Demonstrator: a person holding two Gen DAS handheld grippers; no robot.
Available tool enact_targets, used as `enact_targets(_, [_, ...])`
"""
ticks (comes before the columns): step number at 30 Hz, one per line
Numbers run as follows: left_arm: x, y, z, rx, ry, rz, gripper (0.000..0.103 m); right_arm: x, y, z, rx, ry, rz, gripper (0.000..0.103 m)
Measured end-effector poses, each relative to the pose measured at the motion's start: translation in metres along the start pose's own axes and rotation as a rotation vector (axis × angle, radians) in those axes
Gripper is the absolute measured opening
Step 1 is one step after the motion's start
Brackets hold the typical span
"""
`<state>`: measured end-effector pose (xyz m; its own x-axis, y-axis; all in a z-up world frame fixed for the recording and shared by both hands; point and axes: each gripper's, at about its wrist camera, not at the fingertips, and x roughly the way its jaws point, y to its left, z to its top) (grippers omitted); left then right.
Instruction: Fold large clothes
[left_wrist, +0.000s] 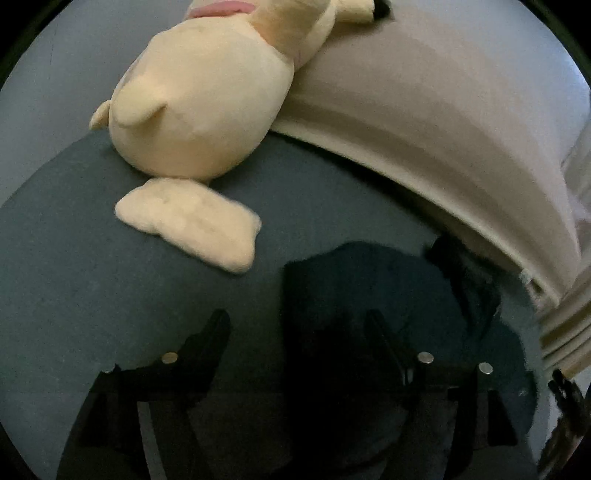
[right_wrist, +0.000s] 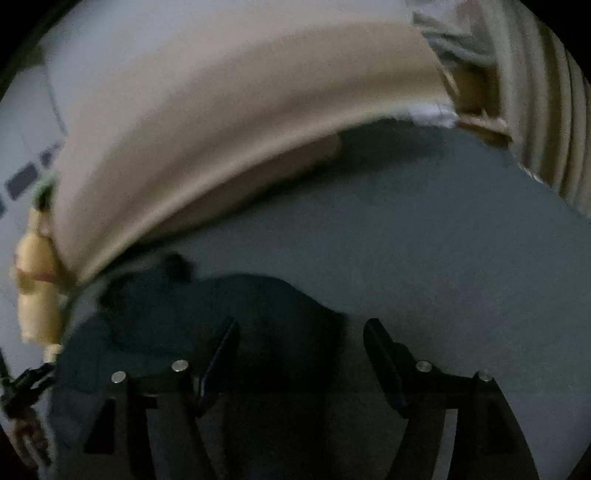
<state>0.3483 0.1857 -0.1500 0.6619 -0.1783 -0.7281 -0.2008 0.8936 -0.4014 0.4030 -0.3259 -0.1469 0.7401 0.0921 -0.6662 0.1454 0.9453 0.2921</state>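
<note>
A dark garment (left_wrist: 369, 295) lies on the blue-grey bed sheet (left_wrist: 92, 258). In the left wrist view my left gripper (left_wrist: 299, 332) is open above it, the right finger over the cloth and the left finger over bare sheet. In the right wrist view the same dark garment (right_wrist: 229, 306) lies at the lower left. My right gripper (right_wrist: 301, 339) is open, its left finger over the garment's edge and its right finger over bare sheet (right_wrist: 424, 240). Neither gripper holds anything.
A cream plush toy (left_wrist: 199, 110) lies on the bed at the upper left, its paw (left_wrist: 192, 221) close to the garment. A beige padded headboard (left_wrist: 424, 122) runs along the far side and also shows in the right wrist view (right_wrist: 221, 129). Curtains (right_wrist: 546, 110) hang at the right.
</note>
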Motion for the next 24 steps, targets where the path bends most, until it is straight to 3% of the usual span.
enact_targets(3, [0.008,-0.007,0.004,0.018,0.01,-0.008,0.076,-0.02,0.043,-0.012,-0.074,0.018,0.164,0.073])
enact_targets(6, [0.026,-0.011,0.001,0.092,0.08,0.082,0.023,-0.01,0.082,-0.037,-0.165,0.107,0.236,0.072])
enact_targets(7, [0.032,-0.008,0.003,0.101,0.089,0.097,0.023,0.001,0.092,-0.049,-0.204,0.147,0.234,0.07])
enact_targets(9, [0.037,-0.01,-0.002,0.158,0.082,0.138,0.023,0.039,0.093,-0.069,-0.252,0.271,0.123,0.049])
enact_targets(10, [0.037,-0.011,-0.005,0.179,0.078,0.15,0.023,0.057,0.084,-0.079,-0.237,0.323,0.11,0.048])
enact_targets(14, [0.032,-0.021,-0.008,0.22,0.075,0.204,0.026,0.062,0.077,-0.079,-0.233,0.32,0.073,0.043])
enact_targets(15, [0.022,-0.024,-0.011,0.232,0.066,0.214,0.029,0.058,0.076,-0.075,-0.23,0.322,0.067,0.047])
enact_targets(16, [0.011,-0.027,-0.013,0.236,0.057,0.216,0.043,0.057,0.085,-0.074,-0.223,0.322,0.068,0.051])
enact_targets(18, [-0.018,-0.03,-0.023,0.259,0.022,0.2,0.066,0.033,0.083,-0.079,-0.202,0.283,0.096,0.077])
enact_targets(21, [-0.069,-0.04,-0.047,0.347,-0.074,0.23,0.071,-0.012,0.085,-0.087,-0.192,0.203,0.12,0.079])
enact_targets(24, [-0.106,-0.045,-0.072,0.385,-0.096,0.211,0.072,-0.061,0.081,-0.101,-0.198,0.157,0.141,0.082])
